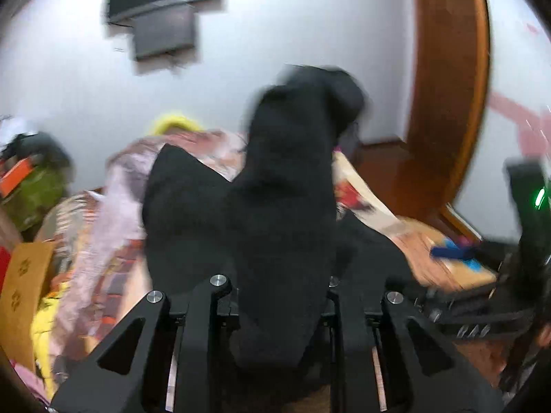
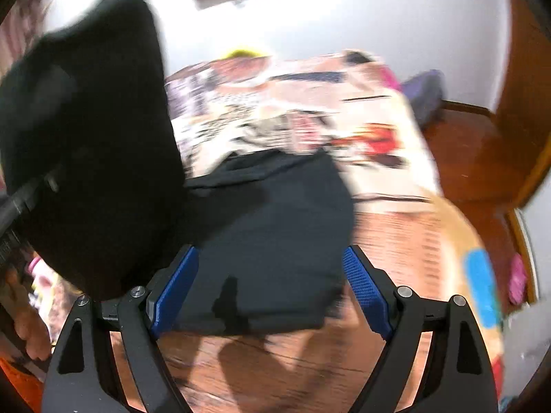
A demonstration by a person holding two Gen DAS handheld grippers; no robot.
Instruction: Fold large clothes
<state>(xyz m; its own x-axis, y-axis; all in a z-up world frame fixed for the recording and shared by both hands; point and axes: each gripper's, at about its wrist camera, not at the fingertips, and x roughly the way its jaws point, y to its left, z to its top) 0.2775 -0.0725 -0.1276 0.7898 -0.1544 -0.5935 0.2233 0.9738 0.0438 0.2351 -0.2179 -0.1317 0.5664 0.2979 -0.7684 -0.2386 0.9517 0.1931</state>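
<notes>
Black garment (image 1: 286, 186) is hanging lifted from the left claw (image 1: 275, 296), clamped on it, its lower part lying on the wooden surface (image 2: 275, 371). Right claw (image 2: 272, 289) is spread apart at 6 o'clock, probably needing to grab the near hem next.

- The garment (image 1: 282, 186) rises up between the fingers of the left gripper (image 1: 275, 296), hiding the bed (image 1: 358, 179) behind it
- In the right wrist view, part of the garment (image 2: 275, 241) lies on the bed's near end (image 2: 396, 241), between the spread fingers of the right gripper (image 2: 272, 289); another part hangs at the left
- A screen (image 1: 162, 7) sits on the wall behind the bed; a door frame (image 1: 451, 103) stands to the right
</notes>
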